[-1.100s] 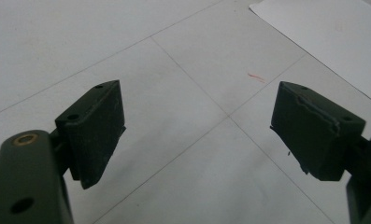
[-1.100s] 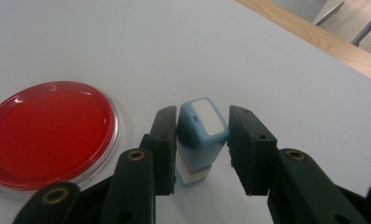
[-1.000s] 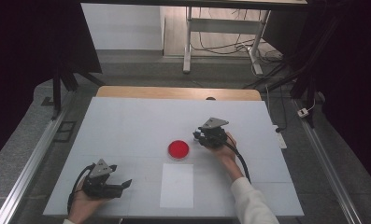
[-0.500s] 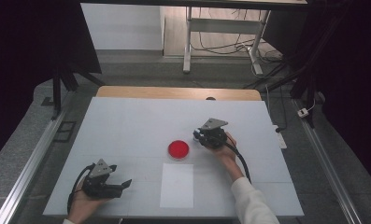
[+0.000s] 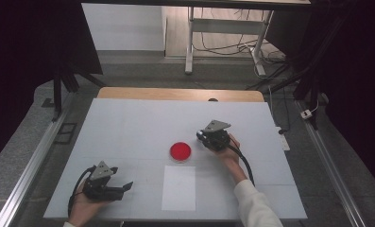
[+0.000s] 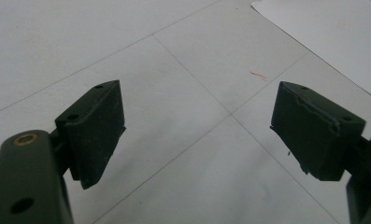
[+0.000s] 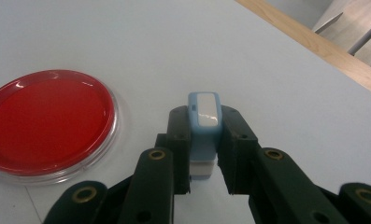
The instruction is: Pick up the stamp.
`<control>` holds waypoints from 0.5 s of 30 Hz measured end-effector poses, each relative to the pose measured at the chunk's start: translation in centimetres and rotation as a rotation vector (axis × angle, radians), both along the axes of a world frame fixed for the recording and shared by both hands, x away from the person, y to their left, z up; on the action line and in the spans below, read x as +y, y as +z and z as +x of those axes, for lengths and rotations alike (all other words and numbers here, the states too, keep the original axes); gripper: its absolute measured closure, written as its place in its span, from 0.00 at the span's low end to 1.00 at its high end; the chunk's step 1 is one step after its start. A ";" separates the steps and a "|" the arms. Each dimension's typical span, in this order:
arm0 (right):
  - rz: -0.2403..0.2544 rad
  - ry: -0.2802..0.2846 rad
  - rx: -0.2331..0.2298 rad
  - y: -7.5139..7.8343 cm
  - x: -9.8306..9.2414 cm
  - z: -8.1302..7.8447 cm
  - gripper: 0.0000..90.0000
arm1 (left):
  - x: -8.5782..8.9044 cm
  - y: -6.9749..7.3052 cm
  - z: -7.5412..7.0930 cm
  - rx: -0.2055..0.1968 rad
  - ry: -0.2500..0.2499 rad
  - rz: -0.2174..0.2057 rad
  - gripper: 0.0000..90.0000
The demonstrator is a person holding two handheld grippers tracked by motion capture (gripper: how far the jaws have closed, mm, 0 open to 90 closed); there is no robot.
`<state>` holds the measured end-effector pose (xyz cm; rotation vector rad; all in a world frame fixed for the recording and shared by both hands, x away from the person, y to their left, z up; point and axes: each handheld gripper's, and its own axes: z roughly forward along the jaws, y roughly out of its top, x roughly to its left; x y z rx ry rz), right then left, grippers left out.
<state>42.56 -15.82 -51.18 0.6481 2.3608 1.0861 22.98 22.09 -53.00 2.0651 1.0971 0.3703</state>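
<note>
The right gripper (image 7: 203,149) grips a small light-blue stamp (image 7: 203,122) standing upright on the white table (image 5: 128,123), its jaws having just closed and now pressing the stamp's two sides. In the high view, the right gripper (image 5: 208,138) sits just to the right of a round red dish (image 5: 180,151), which lies near the table's middle. A white sheet (image 5: 179,187) lies just in front of the dish, on the person's side. The left gripper (image 6: 197,130) rests near the table's front left corner, jaws spread wide with only bare tabletop between them.
</note>
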 end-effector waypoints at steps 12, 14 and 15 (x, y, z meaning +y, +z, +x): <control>0.037 -0.019 -0.004 0.8 -0.7 -0.3 0.83 | 0.0 0.0 0.0 0.000 0.000 -0.001 0.19; 0.046 -0.023 -0.009 1.0 -0.8 -0.4 0.83 | 0.0 0.0 0.0 -0.001 0.000 0.000 0.19; 0.055 -0.024 -0.008 1.1 -0.8 -0.5 0.83 | 0.0 0.0 0.0 0.000 0.000 -0.001 0.19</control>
